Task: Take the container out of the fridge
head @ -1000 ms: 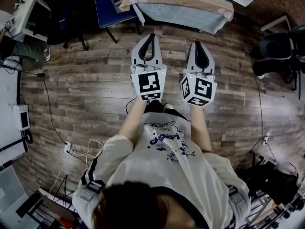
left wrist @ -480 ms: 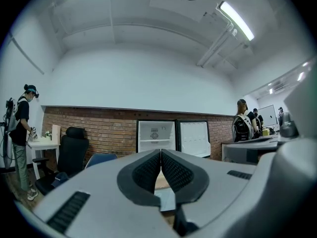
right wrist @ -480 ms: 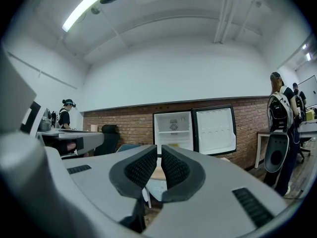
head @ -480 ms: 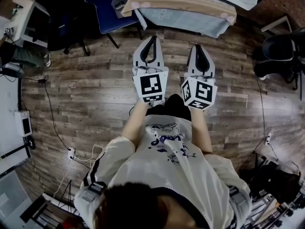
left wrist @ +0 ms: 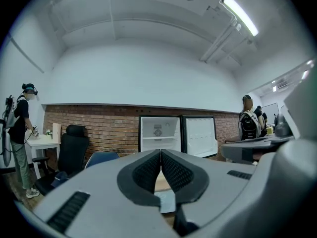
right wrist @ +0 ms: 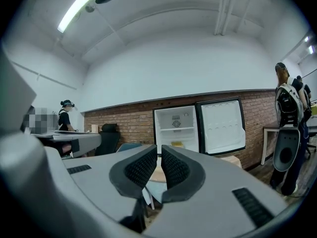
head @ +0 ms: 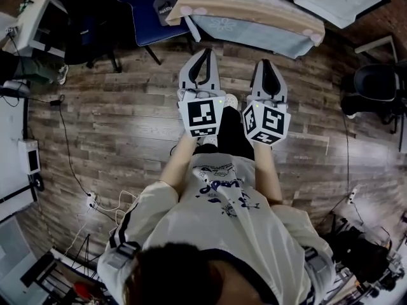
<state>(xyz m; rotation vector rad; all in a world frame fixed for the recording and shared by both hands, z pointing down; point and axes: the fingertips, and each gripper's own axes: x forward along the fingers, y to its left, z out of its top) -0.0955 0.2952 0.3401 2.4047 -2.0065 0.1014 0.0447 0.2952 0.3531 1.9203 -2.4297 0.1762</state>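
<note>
Left tool and right tool are held side by side at upper centre of the head view, above wooden floor, pointed at a cloth-covered table at the top edge. Left tool is seen fully closed in the left gripper view, pads touching at the tips, nothing gripped. Right tool is narrow in the right gripper view, only a thin slit left between the pads, nothing gripped. Fridge is seen at frame centre against a brick wall, well apart from both tools, its door swung open to the right. A yellowish container is seen low inside the fridge, just above the right tool's tips; detail is too small to tell. Same fridge is shown at centre of the left gripper view; the container is not made out there.
</note>
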